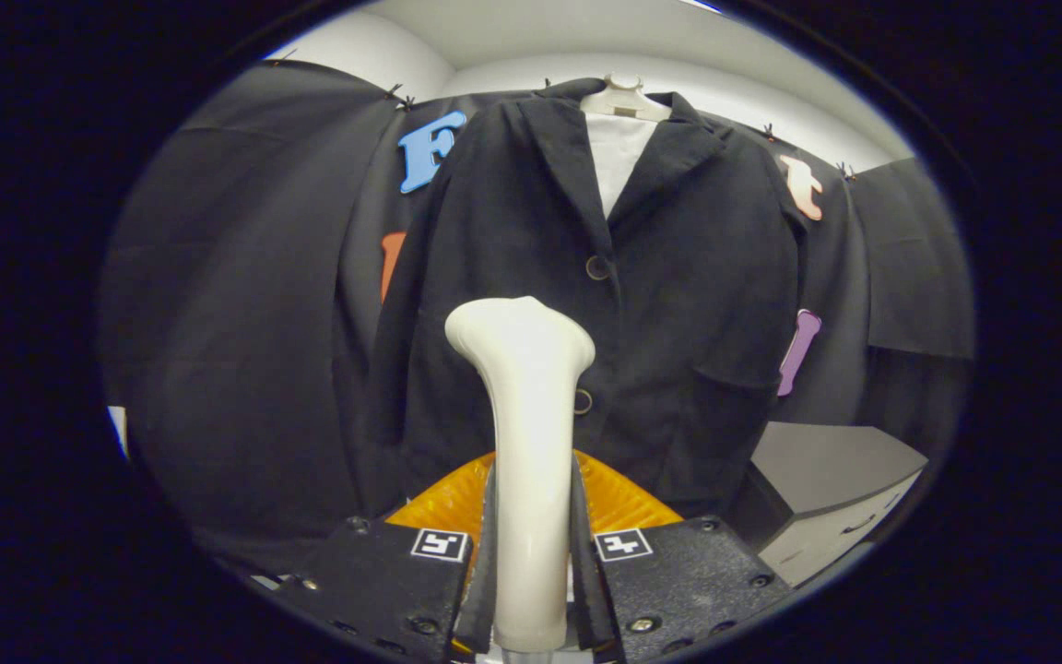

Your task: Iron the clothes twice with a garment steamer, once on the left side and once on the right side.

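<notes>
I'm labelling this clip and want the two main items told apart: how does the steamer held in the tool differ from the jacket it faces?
The steamer is cream-white, smooth and hard; the jacket is black, matte cloth. The steamer is a narrow upright handle that widens at its head, while the jacket spreads broad behind it. The steamer is clamped between the fingers of the tool; the jacket hangs on a white hanger beyond them. Both stand upright.

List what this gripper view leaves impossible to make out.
- The steamer head's face: turned toward the black jacket, away from the camera.
- Lower jacket front: hidden behind the steamer and the hand-held gripper, shut on its handle.
- Contact between head and fabric: cannot tell.
- Grey cabinet: partly cut off.
</notes>
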`<state>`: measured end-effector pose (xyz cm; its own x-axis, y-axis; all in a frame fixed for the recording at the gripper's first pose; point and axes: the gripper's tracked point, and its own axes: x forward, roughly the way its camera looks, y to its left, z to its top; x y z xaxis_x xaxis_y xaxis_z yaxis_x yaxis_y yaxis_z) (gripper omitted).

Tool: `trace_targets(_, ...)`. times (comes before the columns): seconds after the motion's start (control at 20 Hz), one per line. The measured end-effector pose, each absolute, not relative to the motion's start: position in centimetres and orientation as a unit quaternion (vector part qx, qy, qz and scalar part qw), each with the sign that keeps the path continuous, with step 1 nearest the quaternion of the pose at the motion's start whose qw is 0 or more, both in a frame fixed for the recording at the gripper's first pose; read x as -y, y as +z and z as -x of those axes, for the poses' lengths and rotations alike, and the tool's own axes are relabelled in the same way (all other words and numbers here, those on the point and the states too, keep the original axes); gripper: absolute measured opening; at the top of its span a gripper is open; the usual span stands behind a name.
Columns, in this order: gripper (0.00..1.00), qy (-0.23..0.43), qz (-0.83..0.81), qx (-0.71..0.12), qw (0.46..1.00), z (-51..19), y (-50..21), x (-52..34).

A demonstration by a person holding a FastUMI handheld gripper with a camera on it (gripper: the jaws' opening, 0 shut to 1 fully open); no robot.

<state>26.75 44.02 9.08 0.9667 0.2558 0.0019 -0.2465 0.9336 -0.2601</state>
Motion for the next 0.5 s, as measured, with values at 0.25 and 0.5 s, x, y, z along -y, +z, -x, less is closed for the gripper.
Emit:
trace_targets(0.25, 0.37, 0.123, 0.12, -0.033, 0.985, -26.0, 3.0, -42.7)
trace_targets(0.5, 0.37, 0.122, 0.155, -0.058, 0.979, -26.8, -0.7, -41.4)
